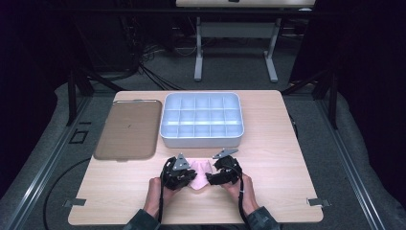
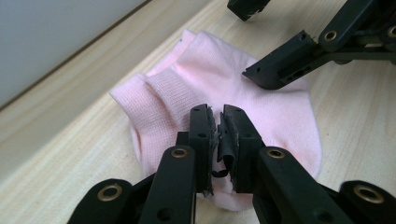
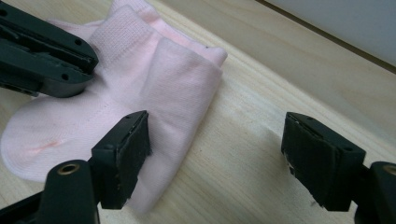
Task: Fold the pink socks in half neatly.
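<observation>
2 pink cotton socks (image 2: 219, 88), laid 1 on top of the other as far as the folds show, lie flat on the pale wooden table (image 1: 282, 158), just in front of the white plastic tray with its grid of compartments (image 1: 201, 120). Both ribbed cuffs point toward that tray, and the toes point toward the person.

On the side of the pile away from the tray, the left gripper (image 2: 218, 128) stands with its 2 black jaws drawn almost together over the toe end. Whether any knit is caught between the pads cannot be told; only a frayed scrap of pad lining shows in the narrow gap. The right gripper (image 3: 217, 158) is spread wide, 1 jaw resting over the sock's edge and the other over bare wood, holding nothing.

Left of the tray lies a flat brown rectangular lid (image 1: 128, 129), well apart from the socks.

Judging from this, the risk is a shallow pinch: if the left jaws hold just the top layer, or nothing, a lift would peel the pair apart or leave it behind. The right jaws, closing where they are, could scrape the wood and bunch the edge instead of gripping it.
</observation>
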`<action>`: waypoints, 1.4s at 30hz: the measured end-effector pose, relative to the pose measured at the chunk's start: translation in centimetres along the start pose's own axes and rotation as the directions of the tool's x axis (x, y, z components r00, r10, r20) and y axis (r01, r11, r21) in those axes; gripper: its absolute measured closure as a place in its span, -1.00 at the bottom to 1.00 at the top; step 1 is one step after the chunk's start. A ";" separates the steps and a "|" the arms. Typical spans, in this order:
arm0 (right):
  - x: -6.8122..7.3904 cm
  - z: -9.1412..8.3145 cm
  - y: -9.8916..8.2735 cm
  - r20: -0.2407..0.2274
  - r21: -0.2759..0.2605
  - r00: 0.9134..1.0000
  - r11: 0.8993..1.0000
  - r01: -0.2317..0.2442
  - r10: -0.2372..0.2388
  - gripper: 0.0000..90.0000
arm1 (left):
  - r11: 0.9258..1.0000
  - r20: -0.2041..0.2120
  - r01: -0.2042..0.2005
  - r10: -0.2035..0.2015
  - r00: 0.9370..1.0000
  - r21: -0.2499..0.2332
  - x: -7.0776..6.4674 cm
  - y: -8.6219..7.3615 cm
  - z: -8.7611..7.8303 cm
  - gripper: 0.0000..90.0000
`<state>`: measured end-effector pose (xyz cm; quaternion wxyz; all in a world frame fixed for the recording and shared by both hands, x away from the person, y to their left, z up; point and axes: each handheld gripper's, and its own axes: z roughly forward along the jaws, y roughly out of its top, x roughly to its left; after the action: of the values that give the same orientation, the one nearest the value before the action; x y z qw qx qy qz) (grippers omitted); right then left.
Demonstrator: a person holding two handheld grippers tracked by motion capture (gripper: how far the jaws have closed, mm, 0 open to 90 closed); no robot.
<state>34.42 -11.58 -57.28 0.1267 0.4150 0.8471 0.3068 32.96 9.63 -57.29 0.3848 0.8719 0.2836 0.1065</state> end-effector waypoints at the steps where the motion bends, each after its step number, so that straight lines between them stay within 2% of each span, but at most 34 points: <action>1: 0.0 0.0 0.0 0.003 0.001 1.000 1.000 0.000 0.000 -0.48 | 1.000 0.004 0.006 -0.006 1.000 -0.003 0.1 -0.1 0.0 0.82; 4: 0.0 0.1 -0.1 0.005 -0.006 1.000 1.000 -0.018 0.018 -0.49 | 1.000 -0.003 0.009 -0.009 1.000 -0.017 0.0 0.0 -0.2 0.77; 5: 0.2 0.4 -0.2 0.004 -0.043 0.999 0.998 -0.046 0.046 -0.49 | 1.000 0.001 0.016 -0.016 1.000 -0.026 0.0 0.0 -0.5 0.72; 6: 0.0 0.0 -0.1 0.007 0.001 1.000 1.000 -0.011 0.011 -0.49 | 0.999 -0.009 0.006 -0.007 1.000 -0.034 0.0 0.1 -0.9 0.69; 8: 0.0 0.0 -0.2 0.006 0.001 1.000 1.000 -0.008 0.008 -0.49 | 0.999 -0.009 0.012 -0.012 1.000 -0.042 0.0 0.3 -1.4 0.66; 10: -0.1 0.1 -0.1 -0.003 0.001 1.000 1.000 -0.017 0.017 -0.50 | 0.999 -0.026 0.004 -0.005 1.000 -0.032 0.2 0.3 -1.7 0.67; 13: -0.1 0.1 -0.1 -0.001 0.004 1.000 1.000 -0.020 0.020 -0.51 | 1.000 -0.025 0.011 -0.011 1.000 0.001 0.5 -0.3 -1.1 0.76; 15: -0.1 0.1 -0.1 -0.002 0.001 1.000 1.000 -0.020 0.020 -0.51 | 1.000 -0.023 0.001 0.000 1.000 0.016 0.4 -0.6 -0.7 0.81; 19: -0.1 0.1 -0.1 0.000 0.002 1.000 1.000 -0.016 0.016 -0.51 | 1.000 -0.013 0.011 -0.011 1.000 0.003 0.6 -0.9 -0.6 0.90; 24: -0.2 0.0 -0.1 0.001 0.009 1.000 1.000 -0.011 0.011 -0.52 | 0.999 0.007 0.032 -0.031 0.999 -0.034 1.0 -1.4 -0.5 0.93; 26: -0.2 -0.1 -0.2 -0.010 0.002 1.000 1.000 -0.026 0.026 -0.50 | 0.998 0.015 0.040 -0.040 0.999 -0.050 1.1 -1.6 -0.5 0.93; 27: -0.3 -0.2 -0.3 -0.010 0.015 1.000 1.000 -0.017 0.017 -0.49 | 0.997 0.020 0.044 -0.043 0.999 -0.060 1.2 -1.8 -0.5 0.93; 31: -0.4 -0.8 -0.5 -0.036 0.020 0.999 0.999 -0.032 0.032 -0.33 | 0.993 0.036 0.056 -0.052 0.998 -0.102 1.4 -2.4 -0.5 0.93; 33: -0.7 -1.1 -0.8 -0.074 -0.007 0.995 0.998 -0.061 0.060 -0.01 | 0.993 0.028 0.050 -0.047 0.998 -0.107 1.3 -2.5 -0.5 0.93; 34: -0.9 -1.3 -1.0 -0.109 -0.033 0.990 0.995 -0.097 0.093 0.02 | 0.993 0.020 0.040 -0.038 0.999 -0.110 1.1 -2.5 -0.5 0.93; 35: -1.1 -1.6 -1.1 -0.117 -0.032 0.987 0.993 -0.115 0.110 0.06 | 0.993 0.015 0.035 -0.034 0.999 -0.112 1.1 -2.5 -0.5 0.93; 39: -1.4 -1.7 -1.2 -0.130 -0.028 0.983 0.991 -0.132 0.127 0.15 | 0.994 0.012 0.030 -0.029 0.999 -0.109 1.1 -2.5 -0.5 0.93; 41: -1.4 -1.5 -1.2 -0.169 -0.020 0.977 0.991 -0.136 0.130 0.29 | 0.994 0.012 0.029 -0.028 1.000 -0.109 1.1 -2.5 -0.5 0.94; 42: -1.4 -1.4 -1.2 -0.181 -0.014 0.975 0.991 -0.134 0.130 0.29 | 0.993 0.014 0.033 -0.031 0.999 -0.110 1.1 -2.5 -0.5 0.94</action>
<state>33.88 -13.78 -56.97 0.0344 0.4393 0.8215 0.3618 32.61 11.88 -58.83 0.4357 0.8453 0.2889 0.1106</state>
